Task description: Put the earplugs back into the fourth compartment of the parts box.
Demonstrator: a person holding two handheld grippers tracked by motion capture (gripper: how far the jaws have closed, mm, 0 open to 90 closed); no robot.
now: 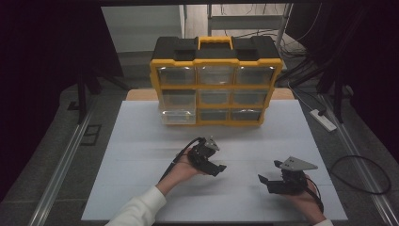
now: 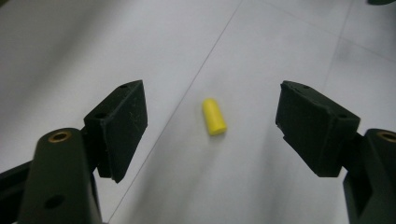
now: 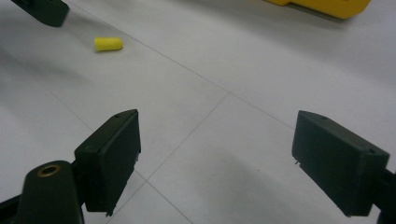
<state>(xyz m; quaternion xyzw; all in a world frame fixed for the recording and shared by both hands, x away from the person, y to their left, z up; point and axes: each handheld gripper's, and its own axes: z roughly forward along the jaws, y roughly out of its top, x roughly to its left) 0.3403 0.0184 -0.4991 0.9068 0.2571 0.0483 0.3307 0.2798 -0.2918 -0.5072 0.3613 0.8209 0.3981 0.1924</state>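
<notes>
Yellow foam earplug (image 2: 214, 116) lies on the white table (image 2: 93, 51), at the centre of the left gripper view, between that gripper's two black jaws and a little beyond their tips. Its long axis runs nearly up and down in that frame, tilted slightly, rounded end toward the top, so it lies across the line in which the jaws would close. The left gripper (image 1: 215, 165), centre of the high view, has its jaws spread wide with nothing between the pads. The right gripper (image 1: 267, 182), lower right of that view, is likewise released and empty; in its own view the earplug sits far off at upper left. The left hand is plainly nearer. A yellow and black drawer cabinet (image 1: 215, 80) stands at the table's far edge. No readable writing or brand shows.
</notes>
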